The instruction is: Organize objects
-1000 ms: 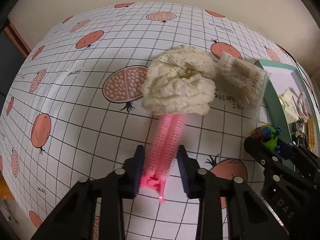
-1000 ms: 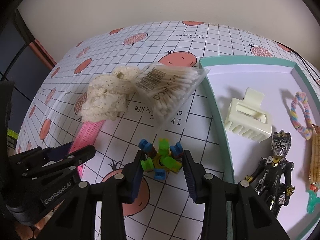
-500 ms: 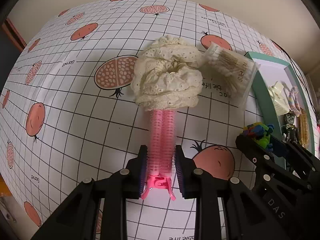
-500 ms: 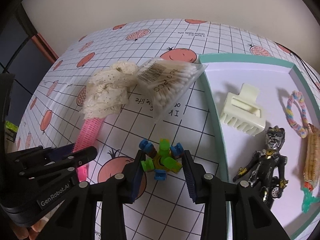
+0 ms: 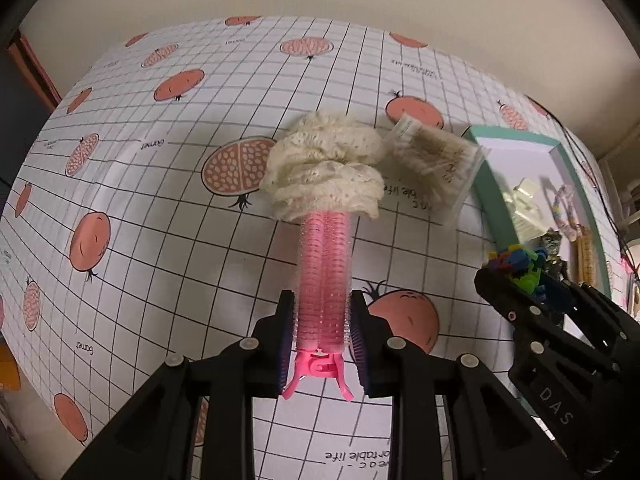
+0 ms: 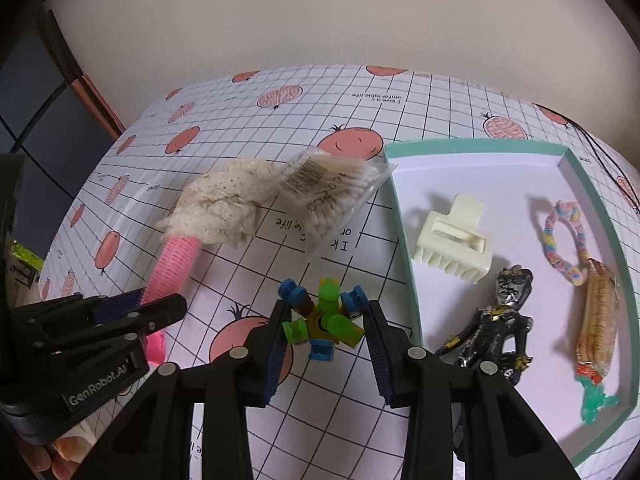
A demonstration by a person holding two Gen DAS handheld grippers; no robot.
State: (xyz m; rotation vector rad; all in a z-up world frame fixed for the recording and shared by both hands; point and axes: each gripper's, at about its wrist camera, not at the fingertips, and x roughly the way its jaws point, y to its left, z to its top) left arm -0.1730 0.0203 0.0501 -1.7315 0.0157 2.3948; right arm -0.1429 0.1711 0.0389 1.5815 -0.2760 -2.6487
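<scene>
Left gripper (image 5: 323, 334) clamps one pink hair clip (image 5: 325, 276); right gripper (image 6: 326, 334) clamps one block toy (image 6: 322, 318).

Home tabletop: fruit-print tablecloth (image 5: 168, 208) (pomegranates), plain wall (image 6: 320, 20).

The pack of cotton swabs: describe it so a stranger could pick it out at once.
Find the teal-rimmed tray on the pomegranate-print tablecloth. Just outside its left rim lies the pack of cotton swabs, its other end against a cream lace scrunchie. It is the only clear plastic bag there, full of white-tipped sticks.
</scene>
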